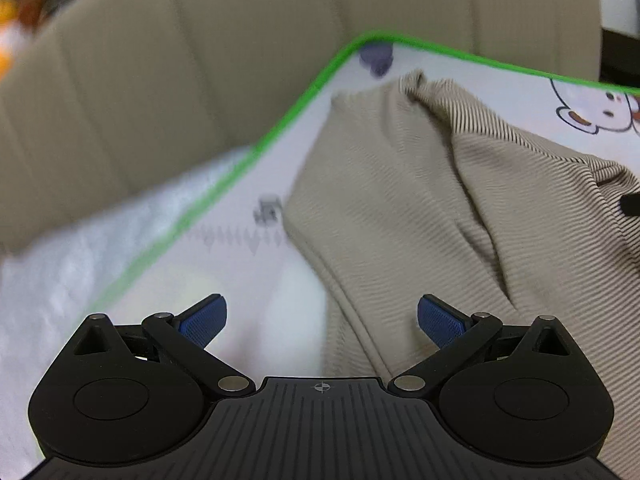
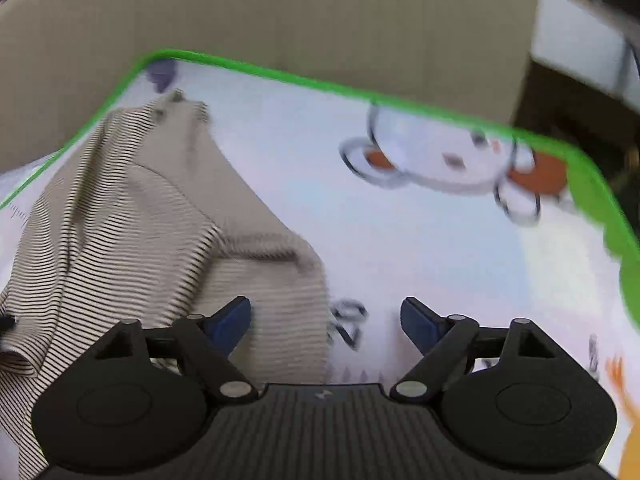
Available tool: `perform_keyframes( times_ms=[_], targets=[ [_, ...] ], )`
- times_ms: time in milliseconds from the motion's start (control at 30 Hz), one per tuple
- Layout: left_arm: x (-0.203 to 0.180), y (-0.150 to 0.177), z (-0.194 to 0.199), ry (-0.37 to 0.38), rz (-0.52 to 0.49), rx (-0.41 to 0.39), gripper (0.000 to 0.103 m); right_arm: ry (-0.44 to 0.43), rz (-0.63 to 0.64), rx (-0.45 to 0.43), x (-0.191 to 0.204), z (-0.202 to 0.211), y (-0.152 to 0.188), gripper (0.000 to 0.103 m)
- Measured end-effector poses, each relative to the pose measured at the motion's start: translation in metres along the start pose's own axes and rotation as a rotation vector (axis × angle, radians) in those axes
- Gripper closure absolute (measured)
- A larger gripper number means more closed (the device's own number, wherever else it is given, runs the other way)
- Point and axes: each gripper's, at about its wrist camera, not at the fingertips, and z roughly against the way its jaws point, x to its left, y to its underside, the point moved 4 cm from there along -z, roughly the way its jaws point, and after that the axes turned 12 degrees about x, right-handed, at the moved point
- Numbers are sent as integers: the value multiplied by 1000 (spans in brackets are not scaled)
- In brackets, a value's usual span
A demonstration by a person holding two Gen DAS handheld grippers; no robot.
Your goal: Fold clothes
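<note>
Shirt (image 1: 420,208), beige with fine stripes, lies rumpled on white mat (image 1: 256,184) with green border and cartoon prints. Mat sits against beige cushion (image 1: 160,60). Left gripper (image 1: 322,320) above shirt's edge, blue fingers spread wide, holding nothing. Right gripper (image 2: 326,322) above shirt's folded corner and bare mat, fingers also apart, empty. Both views blurred.

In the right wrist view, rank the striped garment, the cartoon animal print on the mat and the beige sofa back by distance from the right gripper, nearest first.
From the right gripper:
1. Striped garment, left side, its folded edge reaching between the open fingers.
2. Cartoon animal print, ahead and right, on the mat.
3. Beige sofa back, beyond the mat's green edge.
</note>
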Motion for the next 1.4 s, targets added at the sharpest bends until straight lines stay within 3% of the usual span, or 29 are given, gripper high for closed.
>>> perform_keyframes(
  times_ms=[67, 167, 233, 333, 400, 467, 500, 567, 700, 800, 867, 933, 967, 1000, 1067, 1200, 1300, 1400],
  targets=[
    [6, 13, -13, 56, 50, 83, 0, -22, -25, 47, -5, -9, 11, 23],
    [21, 21, -21, 144, 95, 145, 0, -45, 8, 48, 9, -14, 19, 28],
    [25, 20, -23, 204, 112, 182, 0, -88, 85, 63, 27, -8, 27, 54],
    [23, 19, -23, 274, 106, 232, 1, -99, 176, 95, 47, 1, 34, 72],
    [19, 19, -19, 287, 88, 242, 10, -108, 211, 118, 55, 6, 39, 80],
    [12, 24, -11, 300, 44, 244, 39, -112, 235, 145, 57, 12, 46, 86],
    [9, 27, -5, 307, 18, 244, 44, -111, 250, 165, 57, 14, 52, 88],
    [1, 33, 5, 320, -35, 243, 59, -107, 278, 215, 56, 19, 66, 88],
    [-12, 76, 28, 368, -149, 326, 61, -104, 339, 340, 48, 41, 112, 88],
    [-16, 120, 48, 430, -235, 389, 61, -121, 393, 380, 39, 66, 146, 87],
    [-15, 146, 61, 473, -284, 423, 60, -87, 490, 284, 40, 90, 164, 83],
    [-5, 150, 66, 512, -255, 450, 57, -91, 547, 156, 46, 115, 175, 77],
    [3, 147, 66, 526, -218, 458, 53, -146, 537, 145, 51, 123, 175, 71],
    [11, 141, 66, 535, -183, 450, 50, -201, 526, 133, 55, 130, 176, 63],
    [25, 126, 68, 533, -130, 400, 34, -290, 529, 132, 69, 139, 177, 59],
    [32, 94, 79, 428, -120, 235, 28, -355, 628, 124, 99, 144, 188, 58],
    [16, 82, 92, 347, -194, 98, 15, -431, 646, 200, 108, 138, 199, 52],
    [-7, 90, 103, 362, -342, 39, 10, -496, 691, 279, 117, 133, 214, 48]
  ],
)
